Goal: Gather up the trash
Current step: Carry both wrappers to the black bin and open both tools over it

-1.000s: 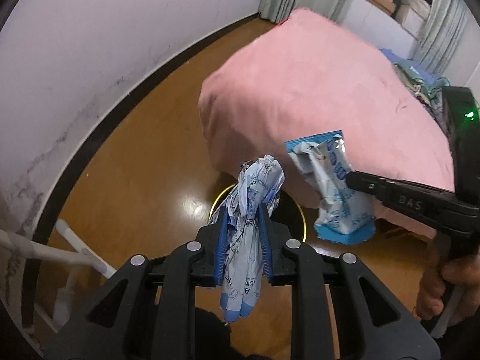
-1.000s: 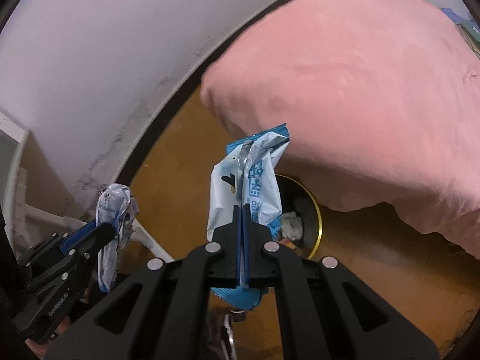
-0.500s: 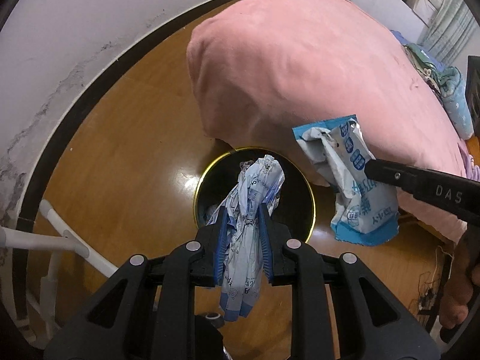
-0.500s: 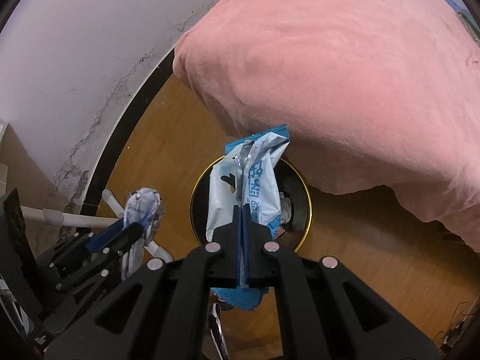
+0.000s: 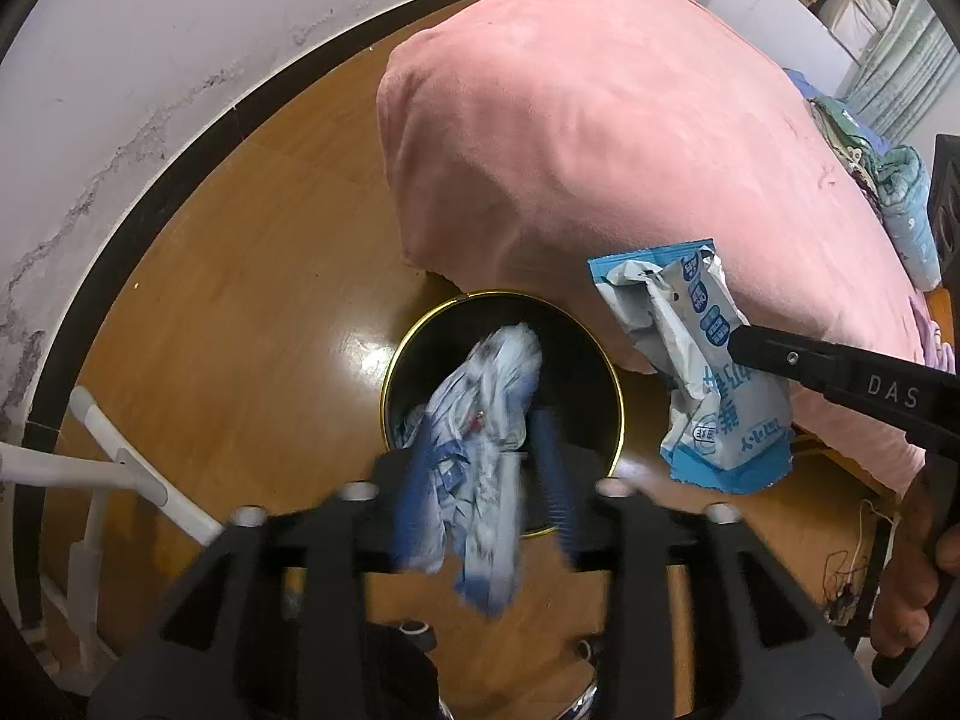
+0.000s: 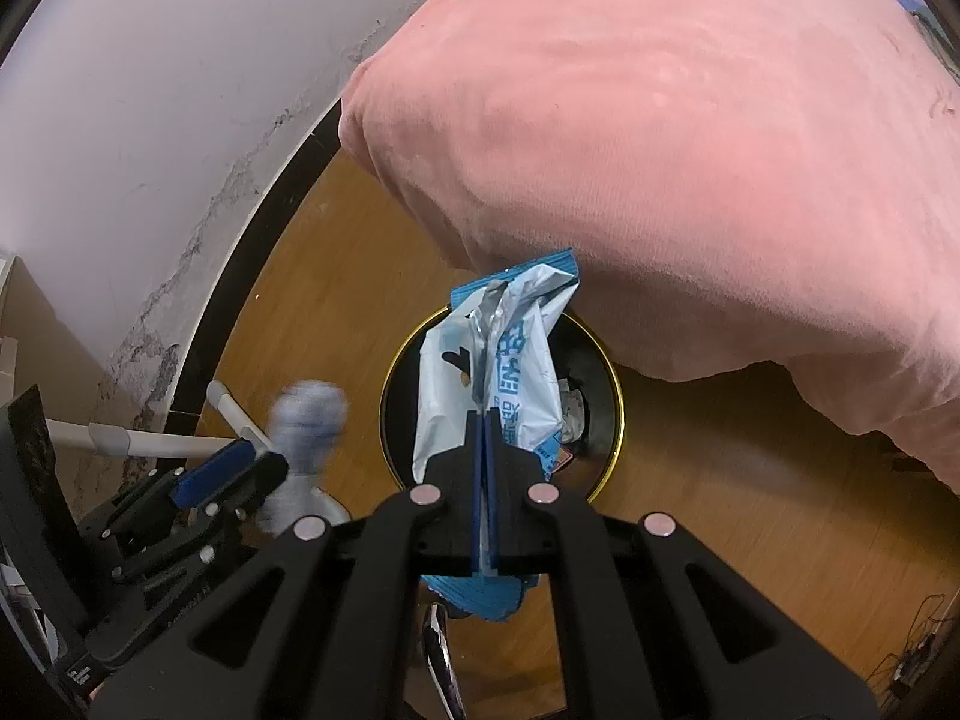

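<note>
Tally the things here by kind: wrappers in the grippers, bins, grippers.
Wrappers: 2, crumpled wrapper between the opening left gripper, blue-and-white wrapper in the right gripper
Bins: 1, trash bin
Grippers: 2
Total: 5

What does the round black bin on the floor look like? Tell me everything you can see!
The bin is round and black with a thin gold rim, and looks like metal or hard plastic. It stands upright on the wooden floor, tucked against the edge of the pink blanket that hangs beside it. It is open, with no lid in view. Some crumpled wrappers lie inside. Both grippers hold trash above its mouth.
</note>
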The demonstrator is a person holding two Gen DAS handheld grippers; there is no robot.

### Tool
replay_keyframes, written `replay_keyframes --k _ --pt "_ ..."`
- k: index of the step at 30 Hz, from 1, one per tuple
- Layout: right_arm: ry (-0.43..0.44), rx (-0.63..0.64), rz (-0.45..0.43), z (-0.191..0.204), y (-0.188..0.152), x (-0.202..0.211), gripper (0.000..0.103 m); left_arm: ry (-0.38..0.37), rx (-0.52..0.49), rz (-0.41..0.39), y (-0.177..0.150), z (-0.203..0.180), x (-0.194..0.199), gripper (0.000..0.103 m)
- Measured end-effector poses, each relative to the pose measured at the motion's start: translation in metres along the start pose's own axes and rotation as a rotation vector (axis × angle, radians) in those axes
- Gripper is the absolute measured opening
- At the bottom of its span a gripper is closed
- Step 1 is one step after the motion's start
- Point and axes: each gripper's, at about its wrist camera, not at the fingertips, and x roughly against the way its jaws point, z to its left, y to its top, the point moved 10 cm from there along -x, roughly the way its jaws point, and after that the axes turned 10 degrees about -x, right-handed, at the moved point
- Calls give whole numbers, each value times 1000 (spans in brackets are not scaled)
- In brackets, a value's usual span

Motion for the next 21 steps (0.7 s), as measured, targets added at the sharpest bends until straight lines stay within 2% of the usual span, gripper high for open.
replay_keyframes --k 1,12,20,21 --pt "2 -2 0 0 0 0 2 -1 -1 -5 0 0 1 52" --pt "17 -10 14 0 -3 -4 2 4 4 -7 4 1 1 59" --pt "-17 -4 33 -2 -7 -9 3 3 14 -9 3 2 1 64" --pt "-18 -5 32 -2 -6 -9 7 3 16 -10 3 3 1 66"
